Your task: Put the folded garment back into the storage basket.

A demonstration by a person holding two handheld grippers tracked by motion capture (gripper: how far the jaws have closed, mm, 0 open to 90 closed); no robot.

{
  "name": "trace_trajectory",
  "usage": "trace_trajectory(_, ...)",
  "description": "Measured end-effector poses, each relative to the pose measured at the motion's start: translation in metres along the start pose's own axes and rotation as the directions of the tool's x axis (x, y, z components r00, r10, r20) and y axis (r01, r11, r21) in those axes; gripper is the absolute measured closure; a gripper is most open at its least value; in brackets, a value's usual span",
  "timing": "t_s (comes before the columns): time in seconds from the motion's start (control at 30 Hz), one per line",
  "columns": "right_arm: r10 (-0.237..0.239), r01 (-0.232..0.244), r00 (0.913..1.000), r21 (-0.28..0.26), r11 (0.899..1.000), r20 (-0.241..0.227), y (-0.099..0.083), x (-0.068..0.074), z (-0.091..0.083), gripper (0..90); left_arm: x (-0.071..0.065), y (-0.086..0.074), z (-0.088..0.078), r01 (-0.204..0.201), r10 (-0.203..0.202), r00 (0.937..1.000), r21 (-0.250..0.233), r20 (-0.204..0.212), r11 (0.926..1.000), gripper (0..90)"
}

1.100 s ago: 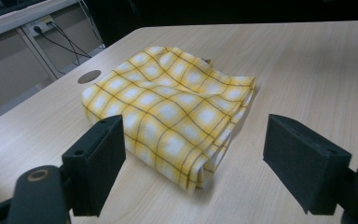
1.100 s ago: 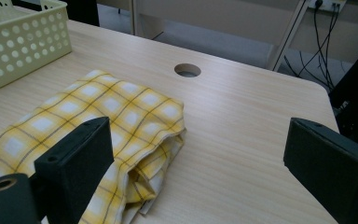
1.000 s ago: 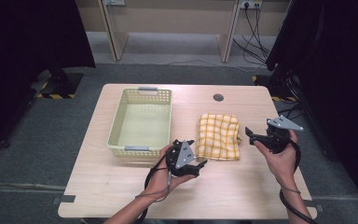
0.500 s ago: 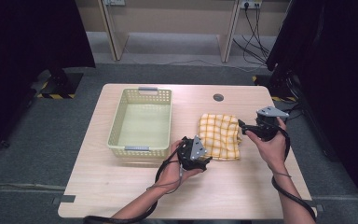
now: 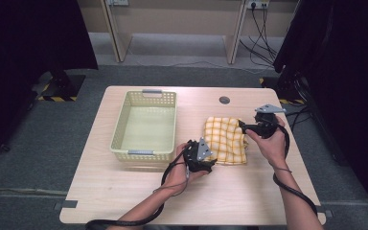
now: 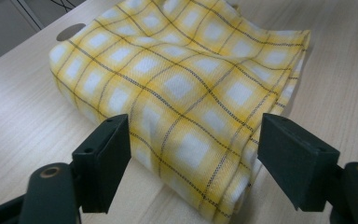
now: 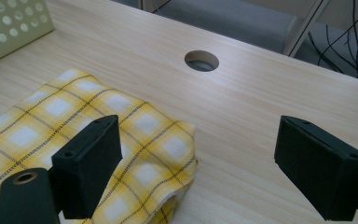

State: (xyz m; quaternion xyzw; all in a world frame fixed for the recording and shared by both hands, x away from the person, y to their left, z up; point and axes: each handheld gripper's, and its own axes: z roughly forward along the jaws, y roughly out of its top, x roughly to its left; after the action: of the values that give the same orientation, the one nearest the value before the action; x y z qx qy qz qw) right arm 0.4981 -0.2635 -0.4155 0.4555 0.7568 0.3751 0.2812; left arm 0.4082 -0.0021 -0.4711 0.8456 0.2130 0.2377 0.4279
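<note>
The folded cloth (image 5: 226,140) lies between both spread, empty tongs, the left tongs (image 5: 210,165) at its near corner, the right tongs (image 5: 242,125) at its far right corner.

1. The left gripper (image 5: 210,161) is moving from the table's front middle toward the yellow checked cloth (image 5: 226,139); its jaws are now standing on either side of the cloth's near corner (image 6: 205,186), apart from it.
2. The left jaws have just been narrowing, with the cloth between them and not yet pressed.
3. The right gripper (image 5: 243,127) is moving in from the table's right edge; its tips are now sitting at the cloth's right edge (image 7: 186,140).
4. The right jaws have been narrowing slightly while staying wide.
</note>
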Motion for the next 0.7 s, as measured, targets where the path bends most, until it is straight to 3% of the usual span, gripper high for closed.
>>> trace_trajectory(0.07,0.000,0.000,1.0000,0.000,1.000,0.000,0.000,0.000,0.000,16.1,0.001,0.000,0.003,0.012,-0.012,0.9999,0.019,0.003,0.9997,28.1)
trace_trajectory(0.1,0.018,-0.017,0.9996,0.038,0.999,-0.023,0.000,-0.001,0.013,16.1,0.001,0.000,0.003,0.012,-0.012,0.9999,0.019,0.003,0.9997,28.1)
trace_trajectory(0.27,0.028,-0.026,0.9990,0.063,0.998,-0.033,-0.002,-0.002,0.023,20.1,0.001,-0.002,0.007,0.019,-0.020,0.9996,0.046,0.021,0.9988,30.8)
trace_trajectory(0.33,0.054,-0.050,0.9975,0.084,0.995,-0.046,-0.005,-0.005,0.031,21.5,0.002,-0.002,0.008,0.023,-0.024,0.9995,0.053,0.018,0.9983,31.5)
trace_trajectory(0.37,0.089,-0.081,0.9936,0.113,0.990,-0.069,-0.009,-0.009,0.039,21.5,0.002,-0.002,0.008,0.023,-0.024,0.9995,0.053,0.018,0.9983,31.5)
trace_trajectory(0.43,0.089,-0.081,0.9936,0.113,0.990,-0.069,-0.009,-0.009,0.039,22.4,0.003,-0.002,0.009,0.028,-0.030,0.9993,0.060,0.023,0.9978,32.8)
trace_trajectory(0.47,0.127,-0.114,0.9883,0.139,0.984,-0.085,-0.012,-0.011,0.044,22.4,0.003,-0.002,0.009,0.028,-0.030,0.9993,0.060,0.023,0.9978,32.8)
trace_trajectory(0.7,0.146,-0.127,0.9837,0.172,0.977,-0.105,-0.014,-0.012,0.050,27.1,0.002,-0.002,0.014,0.042,-0.044,0.9986,0.088,0.027,0.9953,38.2)
